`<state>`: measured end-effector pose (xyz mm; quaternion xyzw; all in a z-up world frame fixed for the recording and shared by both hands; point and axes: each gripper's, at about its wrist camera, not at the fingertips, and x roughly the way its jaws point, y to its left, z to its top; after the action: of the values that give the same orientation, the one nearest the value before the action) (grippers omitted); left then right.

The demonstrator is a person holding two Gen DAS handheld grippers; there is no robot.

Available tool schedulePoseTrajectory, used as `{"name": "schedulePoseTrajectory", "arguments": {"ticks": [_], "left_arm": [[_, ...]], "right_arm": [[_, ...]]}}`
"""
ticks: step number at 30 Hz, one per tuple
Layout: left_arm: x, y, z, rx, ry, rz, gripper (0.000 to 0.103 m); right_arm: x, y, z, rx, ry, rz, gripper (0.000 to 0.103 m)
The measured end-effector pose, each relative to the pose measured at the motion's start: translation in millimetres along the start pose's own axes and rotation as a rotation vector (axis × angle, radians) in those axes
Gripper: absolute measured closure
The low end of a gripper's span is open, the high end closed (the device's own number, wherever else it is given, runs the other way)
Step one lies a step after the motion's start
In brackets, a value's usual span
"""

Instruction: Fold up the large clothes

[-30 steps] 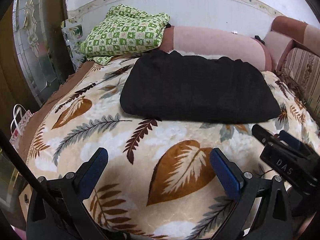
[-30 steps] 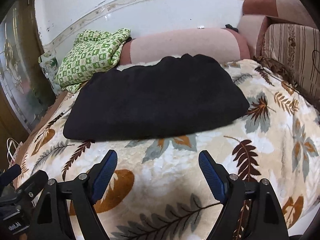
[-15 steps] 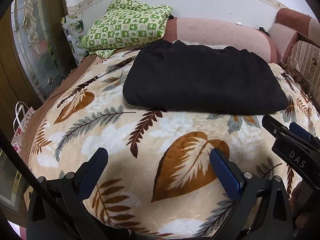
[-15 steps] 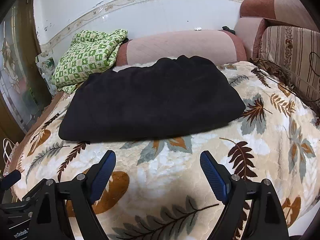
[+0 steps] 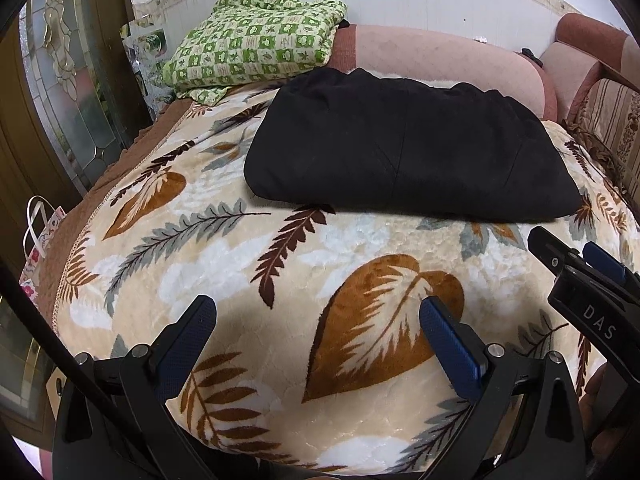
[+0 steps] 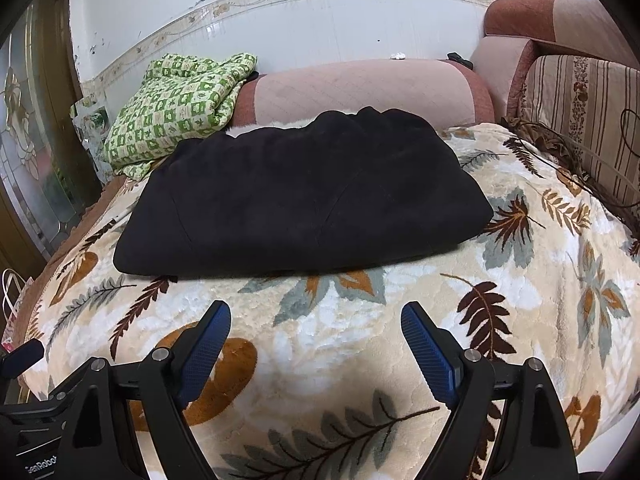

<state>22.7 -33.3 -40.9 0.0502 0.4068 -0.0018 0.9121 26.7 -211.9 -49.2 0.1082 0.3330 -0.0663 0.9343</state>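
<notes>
Left wrist view. At the far left I see a glazed door panel (image 5: 76, 92) and, low beside it, a paper gift bag (image 5: 40, 240). A green checked quilt (image 5: 256, 48) lies bunched at the back left, resting partly on the pink sofa back (image 5: 440, 60). The leaf-print blanket (image 5: 224, 248) covers the seat. On it, toward the back and right of centre, I see the black garment (image 5: 404, 148), folded into a flat, roughly rectangular bundle, its near edge well ahead of my fingers. My left gripper (image 5: 316, 320) hangs over the blanket with its blue-padded fingers (image 5: 448, 344) spread wide and nothing between them. At the right edge my right gripper (image 5: 580, 264) enters the view, apart from the garment.

Right wrist view. The quilt (image 6: 180, 104) sits at the left, the sofa back (image 6: 368, 88) behind the centre, a striped cushion (image 6: 580, 120) at the right. The black garment (image 6: 304, 196) lies across the middle of the blanket (image 6: 520, 280), its far edge just beside the sofa back. My right gripper (image 6: 316, 320) is held above bare blanket, near the garment's front edge without touching it, fingers (image 6: 428, 352) spread wide and empty.
</notes>
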Motion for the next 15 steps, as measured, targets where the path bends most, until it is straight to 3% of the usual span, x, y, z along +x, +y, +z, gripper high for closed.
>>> {"name": "schedulePoseTrajectory", "arguments": {"ticks": [15], "left_arm": [[9.9, 1.0, -2.5, -0.006, 0.038, -0.012, 0.002]], "right_arm": [[4.7, 2.4, -2.1, -0.015, 0.018, -0.001, 0.012]]}}
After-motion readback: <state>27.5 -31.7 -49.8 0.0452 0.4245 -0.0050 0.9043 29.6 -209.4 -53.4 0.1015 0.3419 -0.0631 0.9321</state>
